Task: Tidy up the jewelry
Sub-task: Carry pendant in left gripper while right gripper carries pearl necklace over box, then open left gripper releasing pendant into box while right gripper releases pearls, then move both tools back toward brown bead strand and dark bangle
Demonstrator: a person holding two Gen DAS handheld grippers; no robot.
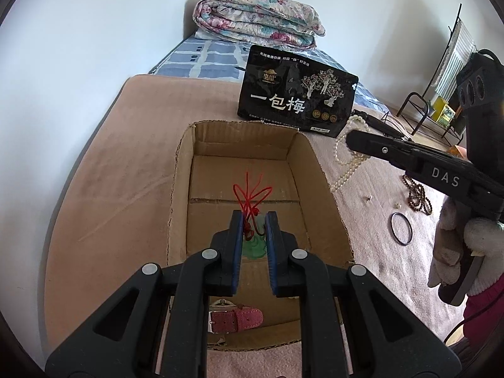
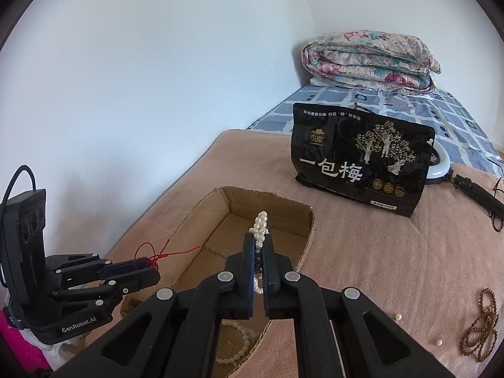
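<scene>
Left gripper (image 1: 254, 220) clamps the red cord (image 1: 250, 193), right gripper (image 2: 258, 245) the pearl necklace (image 2: 260, 223); dangling loops may snag the cardboard box (image 1: 179, 170) rim mid-frame.

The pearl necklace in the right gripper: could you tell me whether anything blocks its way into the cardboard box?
Nothing visible does. The pearl necklace is pinched in the right gripper beside the open-topped cardboard box.
</scene>
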